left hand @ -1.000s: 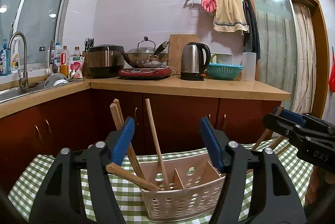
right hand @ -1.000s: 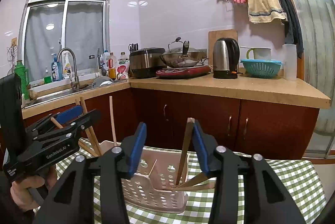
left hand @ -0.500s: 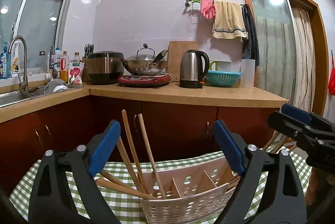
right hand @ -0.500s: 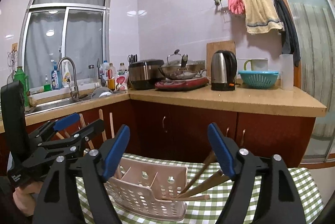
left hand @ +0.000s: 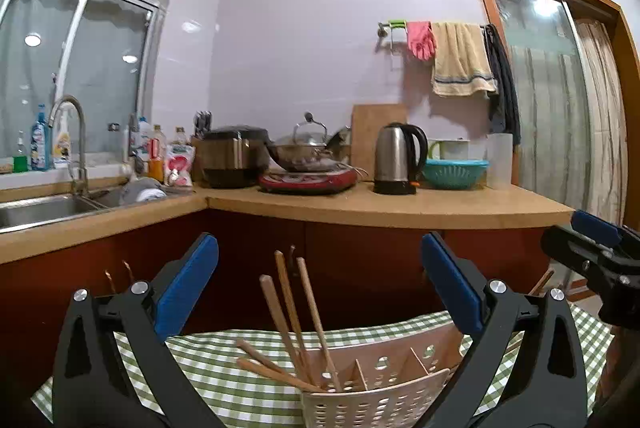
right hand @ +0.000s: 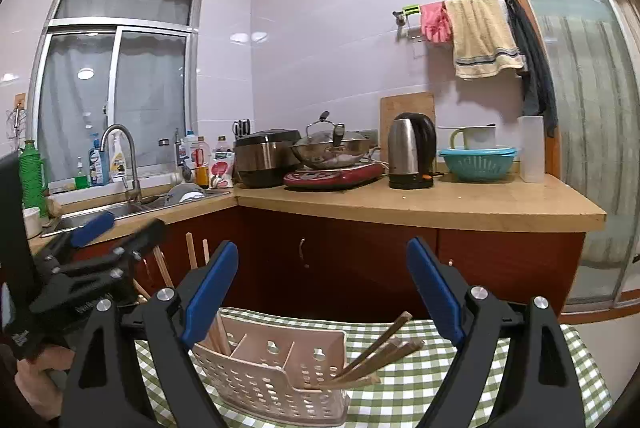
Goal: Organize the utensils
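Note:
A beige perforated utensil basket (left hand: 372, 400) (right hand: 272, 376) with dividers stands on the green checked tablecloth (left hand: 224, 368) (right hand: 420, 388). Wooden chopsticks (left hand: 296, 316) lean in its left end compartment. Another bunch of chopsticks (right hand: 380, 344) leans out of its right end compartment. My left gripper (left hand: 316, 268) hangs above the left bunch with its jaws opening and nothing touching the blue pads. My right gripper (right hand: 322, 268) hangs above the basket, also opening, and holds nothing. Each gripper also shows at the edge of the other's view: the left gripper (right hand: 124, 228) and the right gripper (left hand: 576, 232).
Behind the table runs a wooden counter (right hand: 440, 203) on dark red cabinets, with a kettle (right hand: 412, 151), a wok (right hand: 332, 147), a rice cooker (right hand: 264, 155), a teal basin (right hand: 478, 161) and a sink (left hand: 36, 207) with its tap. A hand (right hand: 40, 360) holds the left gripper.
Both grippers have let go of their chopsticks, widened their jaws and risen. The chopsticks now rest in the basket's end compartments.

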Motion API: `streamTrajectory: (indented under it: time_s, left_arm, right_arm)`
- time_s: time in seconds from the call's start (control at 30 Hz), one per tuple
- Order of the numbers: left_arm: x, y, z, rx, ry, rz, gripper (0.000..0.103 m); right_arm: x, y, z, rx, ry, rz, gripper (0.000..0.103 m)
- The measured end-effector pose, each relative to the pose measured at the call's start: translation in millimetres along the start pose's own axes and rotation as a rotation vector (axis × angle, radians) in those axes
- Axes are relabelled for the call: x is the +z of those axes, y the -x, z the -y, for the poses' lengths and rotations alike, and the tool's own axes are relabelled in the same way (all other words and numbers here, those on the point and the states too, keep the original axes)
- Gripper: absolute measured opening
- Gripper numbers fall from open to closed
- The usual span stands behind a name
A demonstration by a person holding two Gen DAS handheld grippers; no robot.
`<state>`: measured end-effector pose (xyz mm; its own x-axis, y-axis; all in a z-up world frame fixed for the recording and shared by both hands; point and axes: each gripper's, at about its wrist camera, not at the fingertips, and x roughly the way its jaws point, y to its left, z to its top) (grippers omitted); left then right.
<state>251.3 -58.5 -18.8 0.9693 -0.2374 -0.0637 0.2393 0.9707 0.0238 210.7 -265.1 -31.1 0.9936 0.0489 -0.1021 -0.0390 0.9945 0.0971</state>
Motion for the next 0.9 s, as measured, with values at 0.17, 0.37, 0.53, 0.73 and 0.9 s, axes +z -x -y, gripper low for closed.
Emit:
streamTrajectory:
  time_s: [0.17,0.37,0.53,0.73,0.9]
  left_arm:
    - [4,27,2,0.064,-0.039,-0.007,0.099]
    - [-1,67,3,0.105,-0.047,-0.038,0.099]
    - [-8,105,2,0.128,-0.046,-0.065,0.099]
    - [-17,144,-3,0.159,-0.020,-0.103,0.099]
    - [-20,171,-4,0.159,-0.009,-0.115,0.099]
  right_arm:
    - [-4,21,-2,-0.045,0.003,-0.017,0.084]
    - [-16,49,-4,-0.079,-0.004,-0.071,0.084]
    - [-25,75,-7,-0.092,-0.016,-0.105,0.084]
    - [-34,106,-17,-0.098,0.000,-0.128,0.084]
    - [-38,131,-22,-0.099,0.004,-0.136,0.084]
